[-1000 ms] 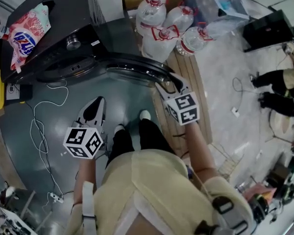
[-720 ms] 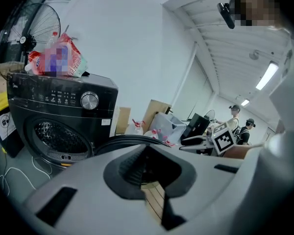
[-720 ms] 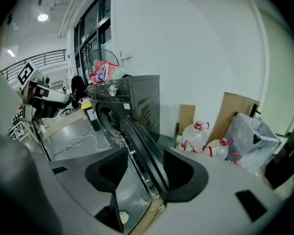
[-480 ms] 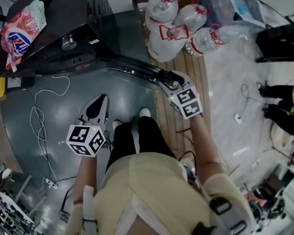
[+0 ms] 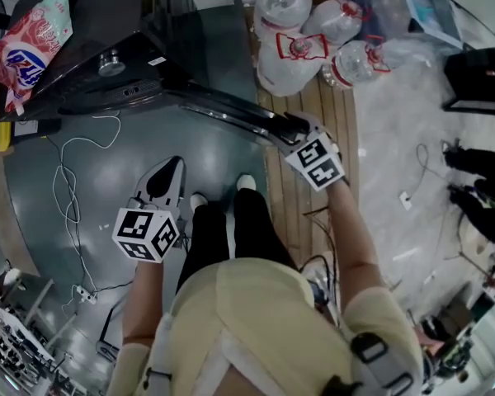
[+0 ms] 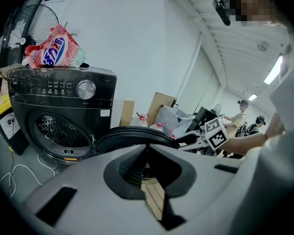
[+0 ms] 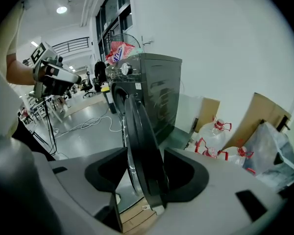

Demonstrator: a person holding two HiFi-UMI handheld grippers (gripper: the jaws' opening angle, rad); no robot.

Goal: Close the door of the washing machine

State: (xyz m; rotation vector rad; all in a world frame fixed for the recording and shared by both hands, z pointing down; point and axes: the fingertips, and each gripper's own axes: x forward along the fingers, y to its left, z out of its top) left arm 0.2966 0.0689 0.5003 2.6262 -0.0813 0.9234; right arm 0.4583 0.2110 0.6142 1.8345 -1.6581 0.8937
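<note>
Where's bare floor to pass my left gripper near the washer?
Bare grey floor lies between the black washing machine and the left gripper, crossed by a white cable. Crowded: clear water bottles behind the round black door in the right gripper.

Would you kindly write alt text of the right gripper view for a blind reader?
The right gripper clamps the rim of the round dark washing machine door, which stands open from the black front-loading washing machine. To the right stand clear plastic water bottles.
</note>
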